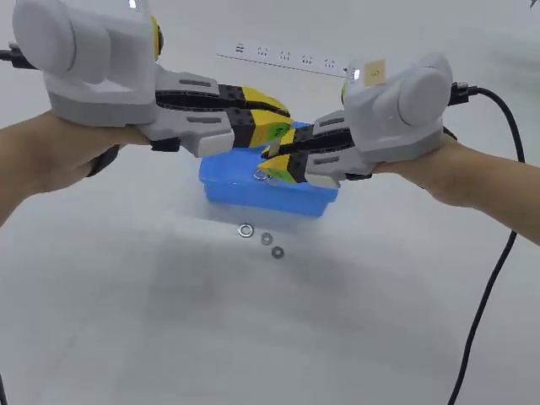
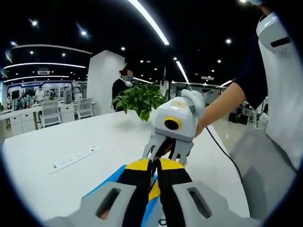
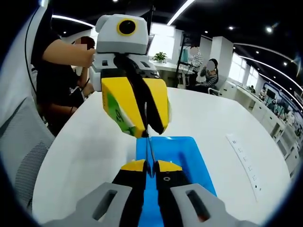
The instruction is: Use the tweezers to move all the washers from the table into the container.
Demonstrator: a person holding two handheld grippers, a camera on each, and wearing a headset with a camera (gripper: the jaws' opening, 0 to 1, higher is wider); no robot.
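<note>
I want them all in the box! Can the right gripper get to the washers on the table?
Probably yes. The three washers lie bare on the table before the blue container, nothing over them. The right gripper hovers above, tweezers in its jaws, and need only come down.

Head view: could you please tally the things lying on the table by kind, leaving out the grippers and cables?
Washers: 3
Container: 1
Power strip: 1
Total: 5
</note>
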